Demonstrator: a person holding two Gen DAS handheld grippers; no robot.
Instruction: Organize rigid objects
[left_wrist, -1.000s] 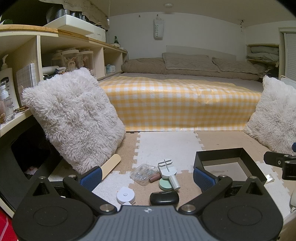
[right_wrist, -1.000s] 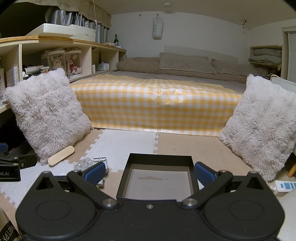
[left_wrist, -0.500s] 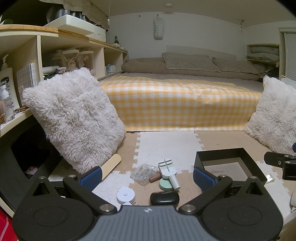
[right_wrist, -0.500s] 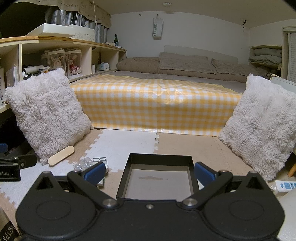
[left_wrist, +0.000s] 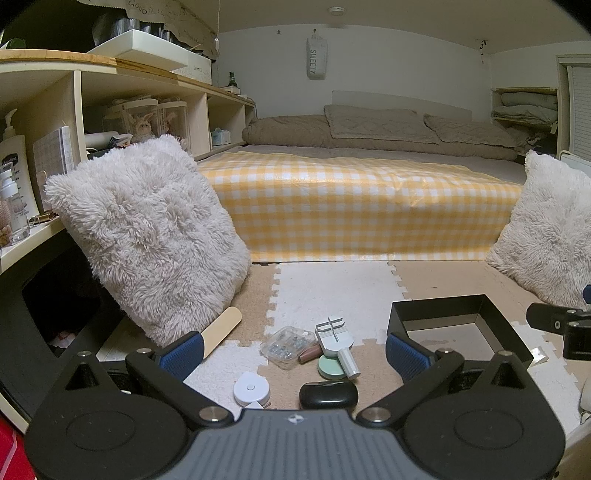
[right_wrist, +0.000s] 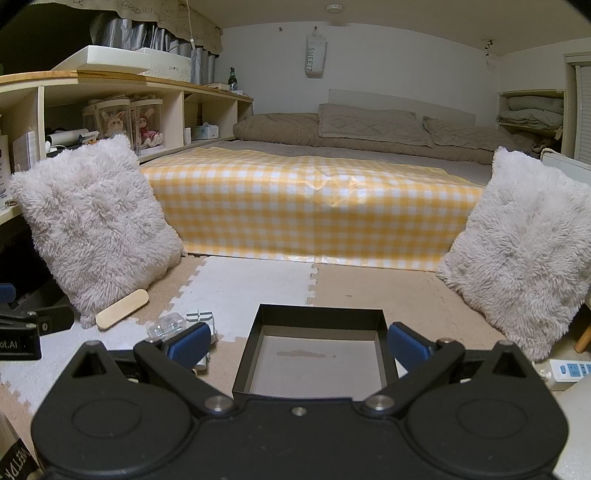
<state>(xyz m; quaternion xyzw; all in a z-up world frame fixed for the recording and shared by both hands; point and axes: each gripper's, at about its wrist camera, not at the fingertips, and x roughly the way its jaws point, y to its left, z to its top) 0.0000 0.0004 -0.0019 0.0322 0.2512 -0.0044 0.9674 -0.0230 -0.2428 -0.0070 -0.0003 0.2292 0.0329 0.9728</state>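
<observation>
None placed: black tray (right_wrist: 314, 363) is seen bare.
Left to sort: clutter (left_wrist: 314, 347) on floor mat.
Left tool (left_wrist: 293, 352): spread apart, nothing held.
Right tool (right_wrist: 297, 343): spread apart, nothing held.

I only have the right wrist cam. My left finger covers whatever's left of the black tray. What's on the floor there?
Observer: The left wrist view shows a small cluster: a clear plastic case, a watch tool, a green disc, a white tape measure and a black oval case.
Operator: Any of it in the tray?
Observer: No. The black tray holds nothing, and the cluster lies on the mat to its left.
Operator: Left gripper holding anything?
Observer: No, the left gripper is open, with the cluster showing between its fingers.
Operator: And mine?
Observer: The right gripper is open too, framing the tray.
</observation>
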